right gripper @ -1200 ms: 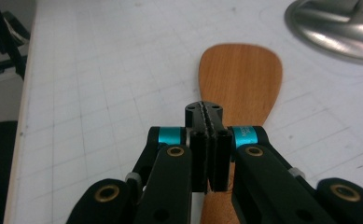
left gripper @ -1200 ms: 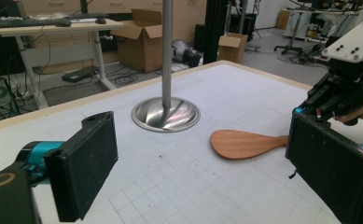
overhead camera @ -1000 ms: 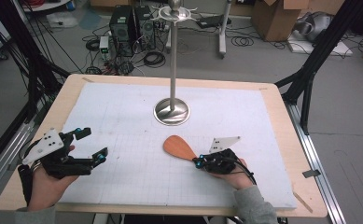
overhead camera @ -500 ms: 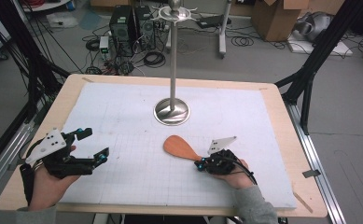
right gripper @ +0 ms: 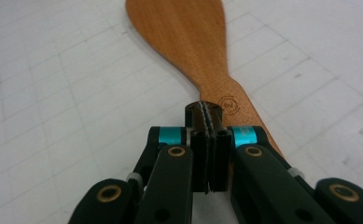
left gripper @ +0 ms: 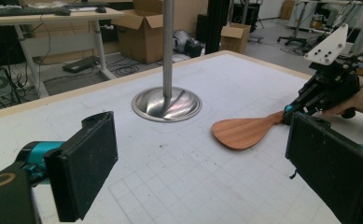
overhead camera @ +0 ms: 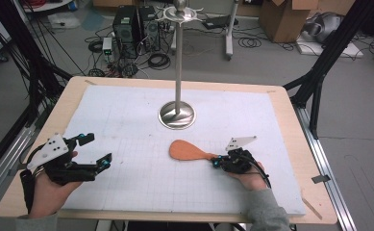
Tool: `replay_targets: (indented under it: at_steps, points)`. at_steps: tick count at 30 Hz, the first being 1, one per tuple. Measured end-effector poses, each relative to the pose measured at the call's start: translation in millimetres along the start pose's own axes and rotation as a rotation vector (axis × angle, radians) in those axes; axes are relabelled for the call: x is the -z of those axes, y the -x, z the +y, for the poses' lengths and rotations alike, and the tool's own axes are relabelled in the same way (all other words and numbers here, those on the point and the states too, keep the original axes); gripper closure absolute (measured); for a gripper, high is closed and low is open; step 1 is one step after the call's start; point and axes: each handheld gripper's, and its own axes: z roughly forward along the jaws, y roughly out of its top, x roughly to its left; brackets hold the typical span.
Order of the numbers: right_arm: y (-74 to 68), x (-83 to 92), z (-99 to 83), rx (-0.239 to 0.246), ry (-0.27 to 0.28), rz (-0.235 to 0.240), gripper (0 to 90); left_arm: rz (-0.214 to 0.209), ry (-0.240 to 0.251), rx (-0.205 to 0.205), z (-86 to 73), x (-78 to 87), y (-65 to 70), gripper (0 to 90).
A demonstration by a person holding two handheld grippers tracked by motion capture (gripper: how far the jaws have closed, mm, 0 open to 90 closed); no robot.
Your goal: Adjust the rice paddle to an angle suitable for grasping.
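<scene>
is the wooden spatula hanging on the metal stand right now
No, the wooden spatula lies flat on the table mat, apart from the stand.

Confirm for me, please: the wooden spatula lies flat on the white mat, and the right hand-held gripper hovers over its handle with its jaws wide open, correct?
Not quite. The right hand-held gripper has its jaws shut, pressed together with nothing between them, as the right gripper view shows. The rest holds: the wooden spatula lies flat on the white mat, and that gripper is over its handle.

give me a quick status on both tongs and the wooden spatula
Left tongs open, off to the side of the mat. Right tongs shut, pads together over the wooden spatula handle, not gripping it. Metal stand beyond, clear of both.
</scene>
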Motion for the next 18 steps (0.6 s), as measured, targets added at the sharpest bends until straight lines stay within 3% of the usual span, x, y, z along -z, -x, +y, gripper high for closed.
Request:
replay_targets:
  at_steps: [5, 7, 9, 16, 18]
  points:
    - [-0.3, 0.6, 1.0, 0.006, 0.004, -0.010, 90.0, 0.001, 0.005, 0.001, 0.6, 1.2, 0.0, 9.4]
    - [-3.3, 0.6, 8.1, 0.007, 0.068, 0.005, 90.0, -0.002, 0.001, 0.005, -0.5, 1.2, -0.7, 9.4]
    - [-4.0, -0.4, 10.8, 0.015, 0.078, 0.002, 90.0, -0.001, 0.000, 0.008, -1.4, 0.5, -1.3, 9.5]
    - [-4.0, -20.0, 44.2, 0.018, 0.124, 0.019, 90.0, -0.002, -0.006, 0.012, -2.6, -0.7, -2.0, 9.4]
    - [-2.8, -26.1, 55.7, 0.032, 0.112, 0.016, 90.0, -0.002, -0.006, 0.014, -3.0, -0.4, -2.3, 9.4]
